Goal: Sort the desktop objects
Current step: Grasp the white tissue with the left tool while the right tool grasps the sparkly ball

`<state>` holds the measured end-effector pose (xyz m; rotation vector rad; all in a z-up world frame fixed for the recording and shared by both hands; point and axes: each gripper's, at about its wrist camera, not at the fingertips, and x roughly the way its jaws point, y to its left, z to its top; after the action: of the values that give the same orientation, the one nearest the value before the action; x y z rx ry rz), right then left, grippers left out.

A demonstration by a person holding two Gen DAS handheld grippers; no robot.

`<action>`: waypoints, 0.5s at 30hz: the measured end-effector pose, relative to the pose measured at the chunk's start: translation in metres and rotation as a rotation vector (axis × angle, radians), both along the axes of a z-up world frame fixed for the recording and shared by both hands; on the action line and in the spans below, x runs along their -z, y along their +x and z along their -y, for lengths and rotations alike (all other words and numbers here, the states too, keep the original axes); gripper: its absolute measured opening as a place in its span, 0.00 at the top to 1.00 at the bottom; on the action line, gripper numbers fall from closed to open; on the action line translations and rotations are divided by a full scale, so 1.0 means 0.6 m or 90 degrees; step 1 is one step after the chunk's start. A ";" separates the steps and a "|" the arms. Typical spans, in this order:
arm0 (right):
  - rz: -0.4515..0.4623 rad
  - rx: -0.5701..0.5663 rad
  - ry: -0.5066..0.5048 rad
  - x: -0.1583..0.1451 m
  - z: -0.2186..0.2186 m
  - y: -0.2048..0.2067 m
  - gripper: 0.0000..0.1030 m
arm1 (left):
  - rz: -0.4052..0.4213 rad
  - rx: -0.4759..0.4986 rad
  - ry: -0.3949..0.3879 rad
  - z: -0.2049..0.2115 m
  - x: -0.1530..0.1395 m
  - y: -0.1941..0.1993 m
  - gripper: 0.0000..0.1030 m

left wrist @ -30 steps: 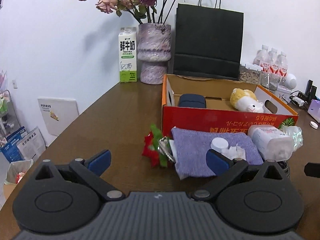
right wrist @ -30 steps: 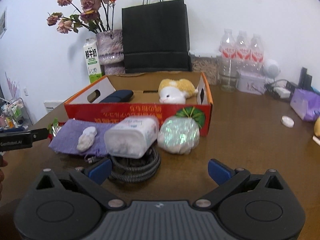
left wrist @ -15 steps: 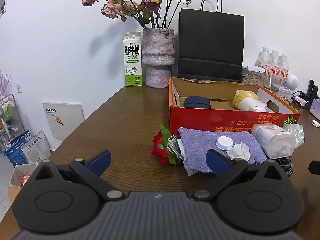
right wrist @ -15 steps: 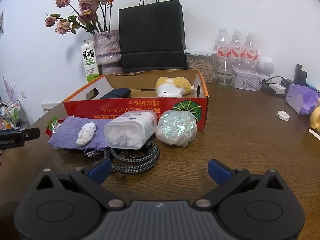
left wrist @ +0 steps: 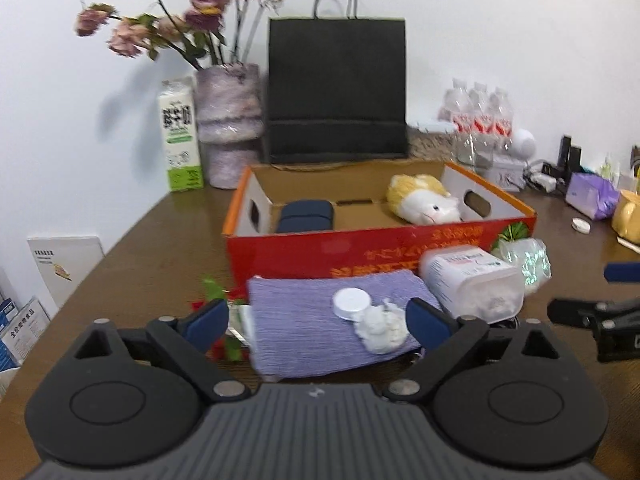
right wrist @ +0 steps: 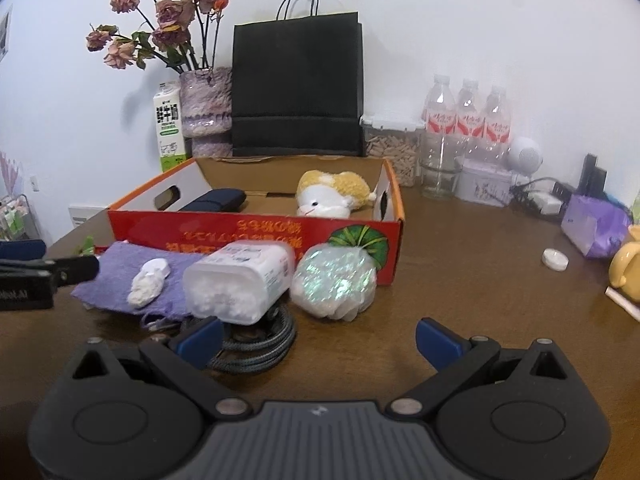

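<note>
A red cardboard box (left wrist: pixel 360 248) (right wrist: pixel 256 232) holds a plush toy (left wrist: pixel 424 200) and a dark blue case (left wrist: pixel 306 216). In front of it lie a purple cloth (left wrist: pixel 320 320) (right wrist: pixel 120 272) with a white cap (left wrist: pixel 351 303) and a crumpled tissue (left wrist: pixel 380 326), a white plastic container (left wrist: pixel 472 280) (right wrist: pixel 240 280) on its side, a shiny wrapped ball (right wrist: pixel 334 280), a coiled cable (right wrist: pixel 256 344) and a red artificial flower (left wrist: pixel 218 320). My left gripper (left wrist: pixel 318 322) is open over the cloth. My right gripper (right wrist: pixel 318 338) is open near the cable and ball.
A black paper bag (left wrist: pixel 336 88), a vase of dried roses (left wrist: pixel 228 120) and a milk carton (left wrist: pixel 180 136) stand behind the box. Water bottles (right wrist: pixel 468 120), a purple tissue pack (right wrist: pixel 592 228), a yellow mug (right wrist: pixel 628 272) and a white lid (right wrist: pixel 555 259) are at the right.
My left gripper has swung right and now faces the cloth, cap and tissue. My right gripper has drawn back a little and turned slightly.
</note>
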<state>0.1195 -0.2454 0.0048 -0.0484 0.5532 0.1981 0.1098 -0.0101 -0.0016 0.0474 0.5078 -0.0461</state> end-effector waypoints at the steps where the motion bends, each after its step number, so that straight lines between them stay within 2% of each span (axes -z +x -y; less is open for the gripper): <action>1: 0.003 0.004 -0.003 0.000 0.001 0.006 0.01 | -0.007 0.004 0.001 0.005 0.004 0.005 0.10; 4: 0.007 0.010 -0.010 0.001 0.004 0.026 0.02 | -0.031 0.011 -0.004 0.014 0.013 0.022 0.19; 11: -0.018 0.006 -0.020 0.020 0.007 0.082 0.09 | -0.063 0.025 -0.013 0.024 0.024 0.043 0.29; 15: -0.025 -0.010 -0.015 0.029 0.006 0.101 0.10 | -0.089 0.036 -0.023 0.028 0.030 0.057 0.44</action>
<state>0.1798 -0.2492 -0.0125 -0.0721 0.5946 0.2075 0.1439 -0.0267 -0.0197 0.0229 0.6450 -0.1146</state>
